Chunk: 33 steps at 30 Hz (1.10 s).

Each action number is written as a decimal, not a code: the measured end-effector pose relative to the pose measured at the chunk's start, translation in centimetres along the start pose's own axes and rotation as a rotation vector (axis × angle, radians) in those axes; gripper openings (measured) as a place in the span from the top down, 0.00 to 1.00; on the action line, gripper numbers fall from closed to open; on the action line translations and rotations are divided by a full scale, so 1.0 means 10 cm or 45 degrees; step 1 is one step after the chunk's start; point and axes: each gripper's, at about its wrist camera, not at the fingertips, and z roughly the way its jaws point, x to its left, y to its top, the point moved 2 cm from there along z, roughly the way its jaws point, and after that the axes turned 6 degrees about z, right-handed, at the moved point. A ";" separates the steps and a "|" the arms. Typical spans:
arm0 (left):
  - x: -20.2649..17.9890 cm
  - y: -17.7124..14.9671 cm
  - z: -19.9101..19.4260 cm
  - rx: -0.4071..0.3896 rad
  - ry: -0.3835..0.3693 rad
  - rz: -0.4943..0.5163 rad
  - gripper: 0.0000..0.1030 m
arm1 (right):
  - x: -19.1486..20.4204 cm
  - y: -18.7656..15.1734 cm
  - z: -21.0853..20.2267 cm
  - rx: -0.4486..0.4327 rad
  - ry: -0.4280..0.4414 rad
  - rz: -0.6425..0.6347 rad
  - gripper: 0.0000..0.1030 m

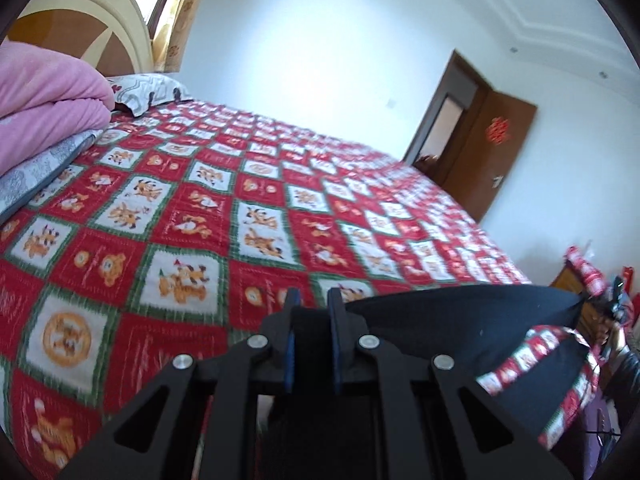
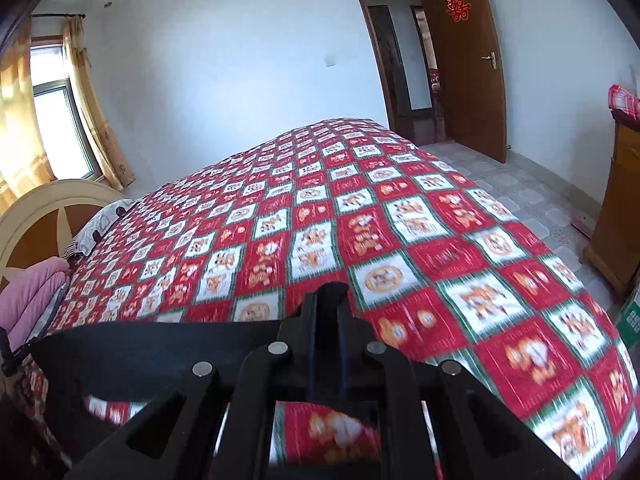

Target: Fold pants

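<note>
Black pants (image 1: 460, 320) hang stretched between my two grippers, held up above the near edge of the bed. My left gripper (image 1: 313, 304) is shut on one end of the black fabric, which runs off to the right toward the other gripper. In the right wrist view the pants (image 2: 152, 348) stretch off to the left from my right gripper (image 2: 326, 300), which is shut on the other end. The rest of the pants hangs below the fingers, out of sight.
The bed carries a red, white and green cartoon quilt (image 1: 224, 208), also in the right wrist view (image 2: 400, 232). A pink duvet (image 1: 48, 104) and pillow (image 1: 148, 88) lie by the headboard. A brown door (image 2: 468, 60) and a wooden cabinet (image 2: 620, 208) stand at the right.
</note>
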 end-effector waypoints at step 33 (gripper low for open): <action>-0.13 -0.92 -0.46 0.007 -0.018 0.070 0.86 | 2.67 -2.25 -0.23 0.237 0.146 -1.038 0.21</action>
